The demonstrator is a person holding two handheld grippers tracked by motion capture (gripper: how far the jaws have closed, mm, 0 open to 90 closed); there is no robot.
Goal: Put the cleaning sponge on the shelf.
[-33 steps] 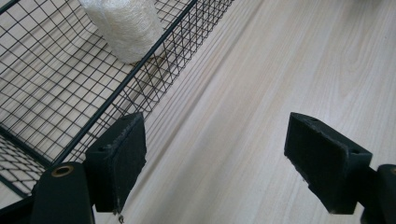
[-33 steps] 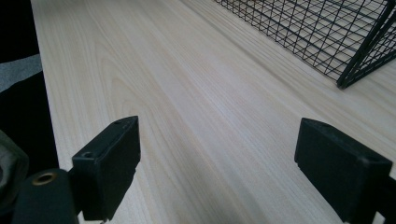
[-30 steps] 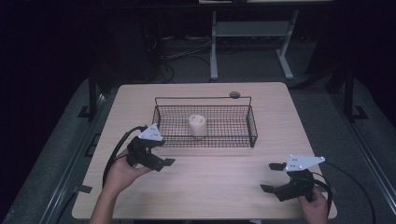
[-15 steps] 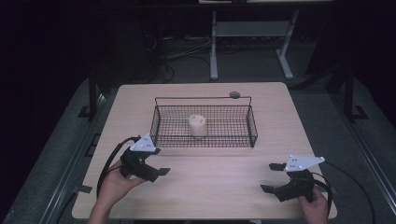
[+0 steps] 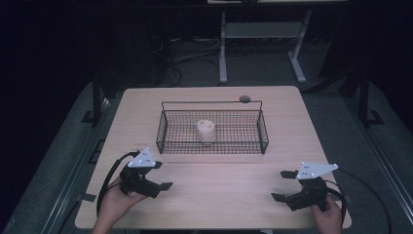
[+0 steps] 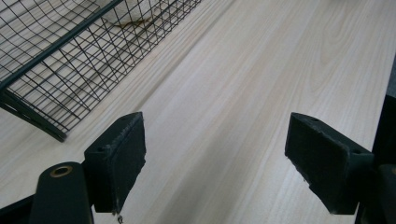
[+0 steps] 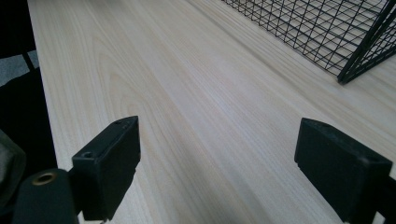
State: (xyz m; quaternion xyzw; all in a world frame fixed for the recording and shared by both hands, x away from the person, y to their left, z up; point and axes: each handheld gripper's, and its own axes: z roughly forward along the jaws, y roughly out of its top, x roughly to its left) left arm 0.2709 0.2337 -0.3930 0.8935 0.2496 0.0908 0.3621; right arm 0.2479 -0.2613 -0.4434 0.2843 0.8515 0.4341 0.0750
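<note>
2 grippers, left gripper and right gripper, rest wide open and empty near the wire basket. Reach slowly for the cream cup inside.

A black wire basket is seen on the table, ahead of both grippers and between them. A cream, stubby cylindrical object stands upright inside it near the middle, ahead and right of the left gripper, well apart.
</note>
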